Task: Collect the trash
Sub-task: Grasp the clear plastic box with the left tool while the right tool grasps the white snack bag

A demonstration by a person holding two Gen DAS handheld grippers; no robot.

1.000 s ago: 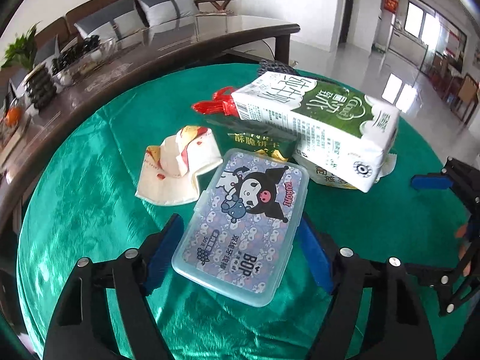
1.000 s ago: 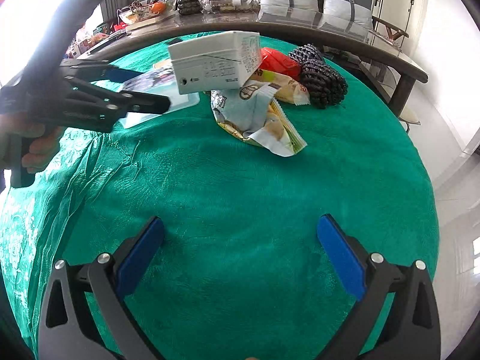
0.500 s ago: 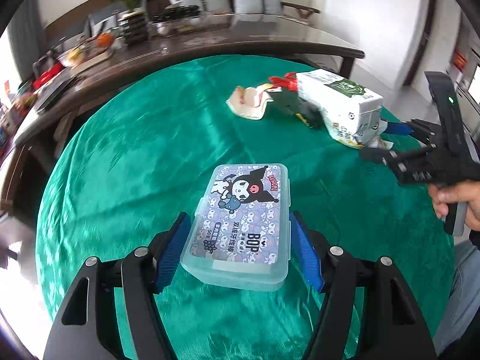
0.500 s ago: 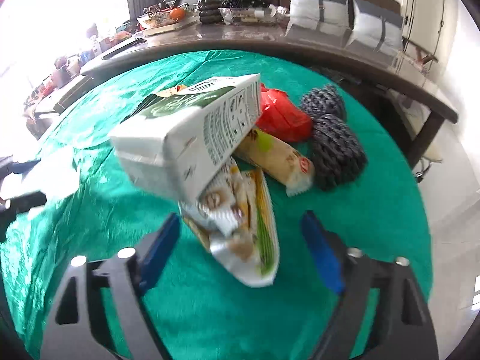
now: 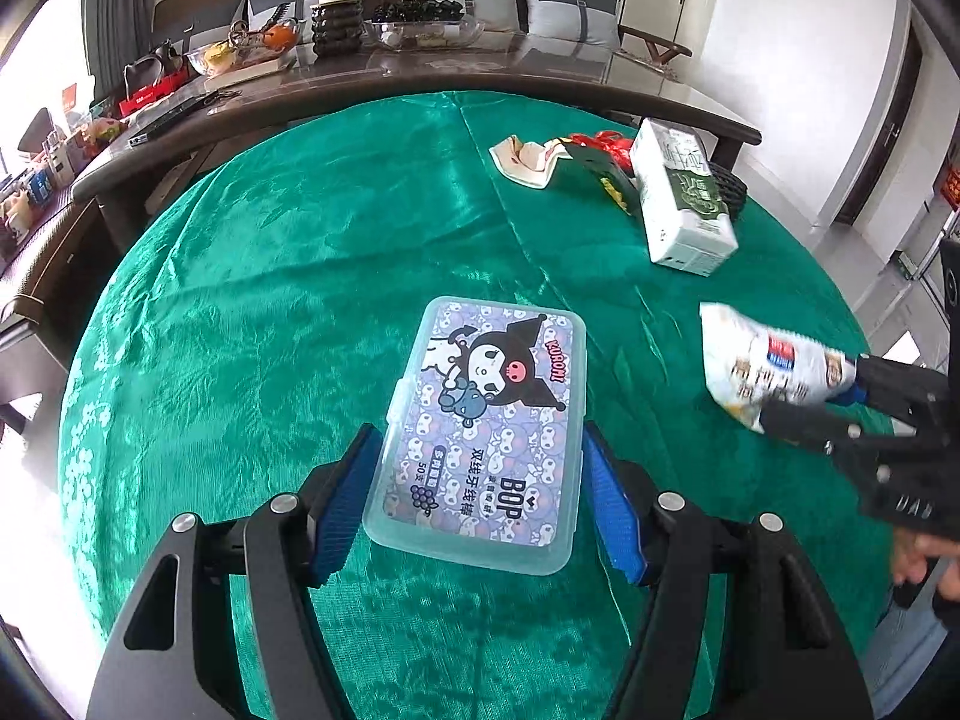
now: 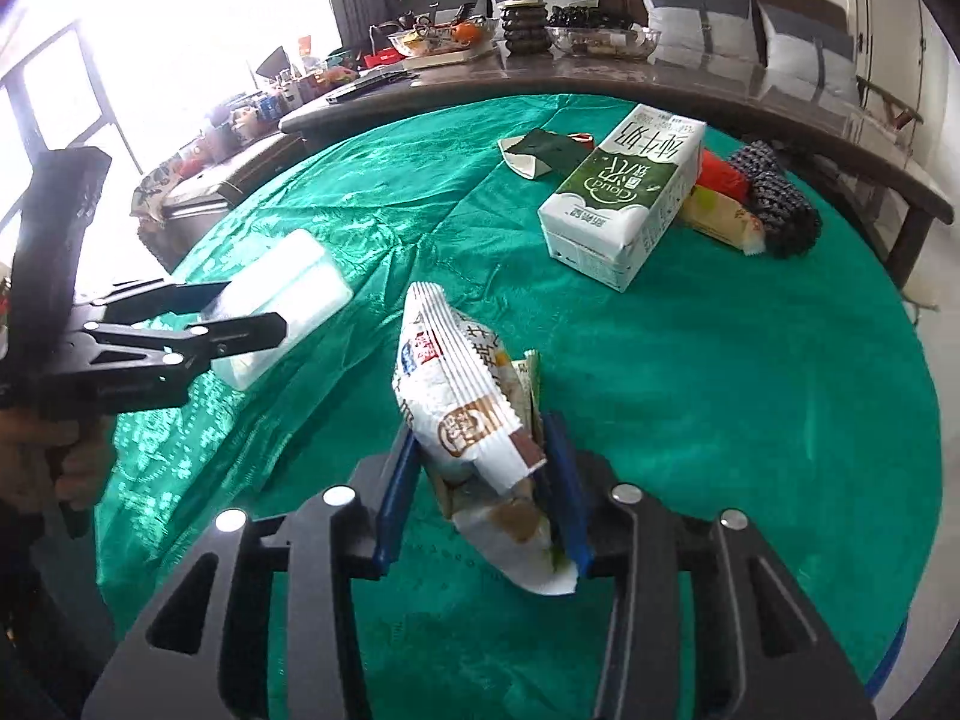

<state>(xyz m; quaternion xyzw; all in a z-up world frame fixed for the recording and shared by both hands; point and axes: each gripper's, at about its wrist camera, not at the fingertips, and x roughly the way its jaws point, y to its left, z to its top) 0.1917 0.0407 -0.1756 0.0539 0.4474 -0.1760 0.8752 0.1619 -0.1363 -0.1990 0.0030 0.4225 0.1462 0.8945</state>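
A clear plastic box [image 5: 498,384] with a cartoon label sits between the blue pads of my left gripper [image 5: 475,450], which is shut on its long sides, just above the green cloth. From the right wrist view the same box [image 6: 288,288] shows in my left gripper [image 6: 252,306] at the left. My right gripper [image 6: 480,429] has its jaws closing on a crumpled white snack wrapper [image 6: 456,378], and the pads press it on both sides. That wrapper [image 5: 762,366] hangs clear of the table. A green and white milk carton [image 6: 624,198] lies flat further back.
Behind the carton lie a red wrapper [image 6: 720,174], a yellow snack pack [image 6: 720,216], a dark green packet [image 6: 552,147], a crumpled paper piece [image 5: 522,159] and a black woven object [image 6: 780,204]. A round green-clothed table [image 5: 300,270] holds it all. A long dark table [image 5: 420,78] with bowls stands beyond.
My left gripper carried the box away from the pile. My right gripper went in open, closed on the snack wrapper under the carton and drew it back; the carton now lies flat.
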